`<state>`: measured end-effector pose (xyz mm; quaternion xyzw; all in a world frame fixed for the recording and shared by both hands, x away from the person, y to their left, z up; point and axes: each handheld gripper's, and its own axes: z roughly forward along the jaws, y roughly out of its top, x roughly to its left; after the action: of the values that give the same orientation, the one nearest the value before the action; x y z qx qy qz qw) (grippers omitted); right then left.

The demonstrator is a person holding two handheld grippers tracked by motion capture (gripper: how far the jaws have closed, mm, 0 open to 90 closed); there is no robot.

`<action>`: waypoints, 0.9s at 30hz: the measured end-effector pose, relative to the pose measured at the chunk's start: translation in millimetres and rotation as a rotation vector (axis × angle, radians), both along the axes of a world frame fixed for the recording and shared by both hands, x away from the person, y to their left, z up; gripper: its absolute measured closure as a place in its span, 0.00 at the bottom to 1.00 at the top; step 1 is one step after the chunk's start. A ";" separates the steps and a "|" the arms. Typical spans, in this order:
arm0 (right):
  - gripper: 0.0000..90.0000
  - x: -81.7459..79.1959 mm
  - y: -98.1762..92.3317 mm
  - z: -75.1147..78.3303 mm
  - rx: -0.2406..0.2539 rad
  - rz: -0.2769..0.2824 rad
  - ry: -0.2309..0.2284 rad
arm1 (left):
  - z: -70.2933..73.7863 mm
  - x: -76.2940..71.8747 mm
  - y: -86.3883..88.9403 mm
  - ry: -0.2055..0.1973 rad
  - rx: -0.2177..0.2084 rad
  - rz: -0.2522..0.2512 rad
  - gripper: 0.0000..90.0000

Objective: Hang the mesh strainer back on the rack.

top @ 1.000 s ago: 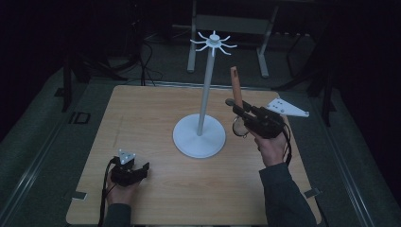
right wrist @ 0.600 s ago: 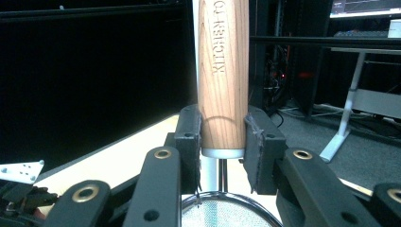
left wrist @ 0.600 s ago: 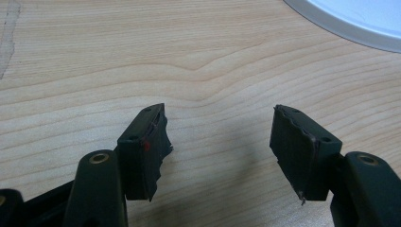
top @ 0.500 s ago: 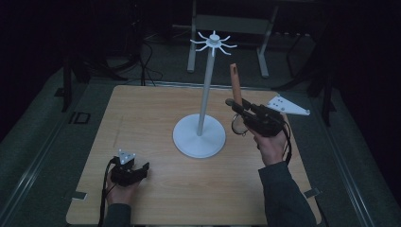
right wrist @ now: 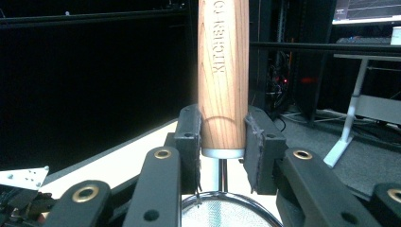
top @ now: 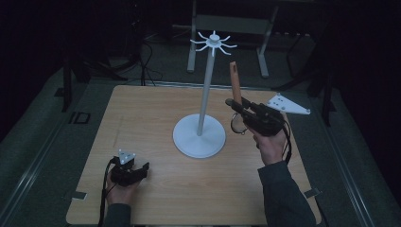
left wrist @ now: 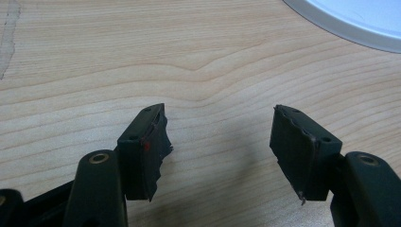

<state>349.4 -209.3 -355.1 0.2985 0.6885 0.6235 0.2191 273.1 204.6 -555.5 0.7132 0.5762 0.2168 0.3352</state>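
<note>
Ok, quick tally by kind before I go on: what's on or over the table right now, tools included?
White hook stand: 1
Wooden-handled strainer, held upright in the right hand-held gripper: 1
Hand-held grippers: 2, the left hand-held gripper open and resting low over the table, the right hand-held gripper shut on the handle
Total: 4

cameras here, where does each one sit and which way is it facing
High view: fixed above the person's side, looking forward and down on the wooden table; both forearms, the left gripper and the right gripper show.
Left gripper view: rides the left gripper, facing down at the tabletop; jaws apart, nothing between.
Right gripper view: rides the right gripper, facing level past the table; jaws clamp a wooden handle of a strainer.
Shared: the white stand's base is in the high and left gripper views.
</note>
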 end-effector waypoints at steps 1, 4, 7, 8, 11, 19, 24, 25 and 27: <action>0.77 -0.1 0.0 0.3 0.001 0.000 0.001 | 0.0 0.0 0.0 -0.001 0.000 0.000 0.41; 0.77 -0.2 -0.1 1.3 0.004 0.001 -0.004 | 0.0 0.0 0.0 0.000 0.000 0.000 0.41; 0.77 -1.1 0.6 3.5 0.007 0.002 -0.006 | -0.1 0.1 0.0 -0.001 0.002 -0.001 0.41; 0.77 -1.1 0.6 3.5 0.007 0.002 -0.006 | -0.1 0.1 0.0 -0.001 0.002 -0.001 0.41; 0.77 -1.5 1.6 4.9 0.010 0.005 -0.010 | 0.0 0.0 0.0 -0.001 0.001 0.000 0.41; 0.77 -1.7 3.4 7.7 0.015 0.008 -0.014 | 0.0 0.0 0.1 -0.001 -0.001 0.001 0.41; 0.77 -2.0 4.0 9.3 0.022 0.007 -0.016 | 0.0 0.0 0.1 -0.001 -0.001 0.001 0.41; 0.77 -1.9 4.1 9.7 0.021 0.008 -0.019 | 0.0 0.0 0.0 -0.001 -0.001 0.001 0.41; 0.77 -1.9 4.3 10.5 0.022 0.008 -0.024 | 0.0 0.1 0.0 0.000 0.001 -0.001 0.41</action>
<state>347.5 -204.9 -344.6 0.2906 0.6801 0.6355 0.2215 273.2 204.6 -555.5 0.7134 0.5758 0.2170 0.3352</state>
